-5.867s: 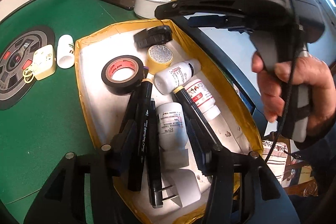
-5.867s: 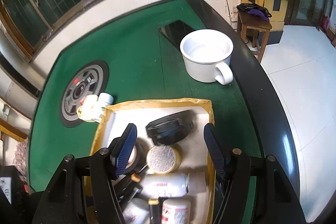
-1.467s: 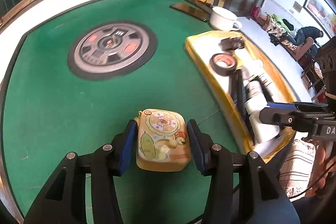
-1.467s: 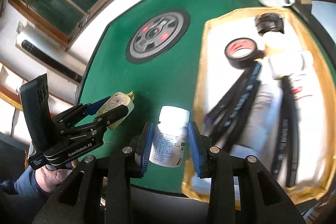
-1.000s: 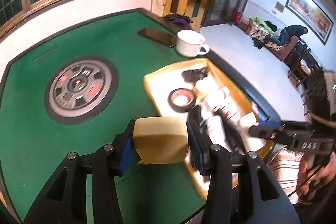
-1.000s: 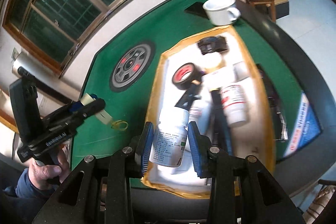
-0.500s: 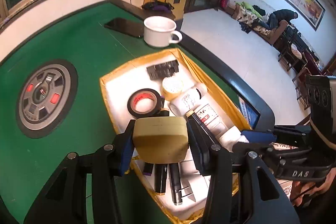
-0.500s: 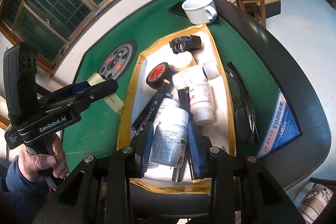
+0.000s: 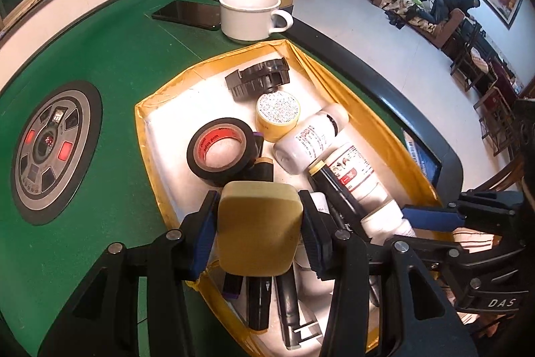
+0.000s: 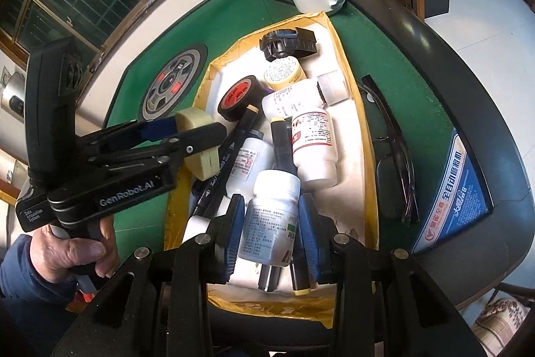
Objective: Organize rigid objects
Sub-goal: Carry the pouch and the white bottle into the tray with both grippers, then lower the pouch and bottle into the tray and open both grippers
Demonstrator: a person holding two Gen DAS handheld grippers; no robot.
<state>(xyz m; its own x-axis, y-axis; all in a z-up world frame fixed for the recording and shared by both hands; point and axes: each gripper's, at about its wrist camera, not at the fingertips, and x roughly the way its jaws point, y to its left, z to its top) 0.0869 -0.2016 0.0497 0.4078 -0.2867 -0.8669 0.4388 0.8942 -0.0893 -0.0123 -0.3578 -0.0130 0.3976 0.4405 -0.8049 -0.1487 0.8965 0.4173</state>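
I have the green worktop (image 9: pixel 110 62) under both cameras, with the gold-rimmed tray (image 9: pixel 337 82) sitting at its right edge, already crowded. My left gripper (image 9: pixel 259 233) is pinching the yellow box (image 9: pixel 257 233) by its two flat sides, hanging over the tray's near left corner. My right gripper (image 10: pixel 269 231) is clamped on the white pill bottle (image 10: pixel 272 216), held upright over the tray's near end above the black markers (image 10: pixel 227 163).

To do this step well, I judge I should lower each item into a bare patch and not onto the pile: the free white floor lies along the tray's left wall, beside the black tape roll (image 9: pixel 220 148). I would set the box down flat there and lay the bottle alongside the other bottles (image 10: pixel 312 139), opening only once each rests, since a bottle dropped on round markers would likely roll. The two grippers are close, so I would place one at a time.

The right wrist view shows the box from its side, with a seam around it, and glasses (image 10: pixel 394 163) on the worktop beyond the tray's right wall. The left wrist view hides those but shows the phone (image 9: pixel 185 14) behind the white mug (image 9: pixel 249 14) at the far edge.
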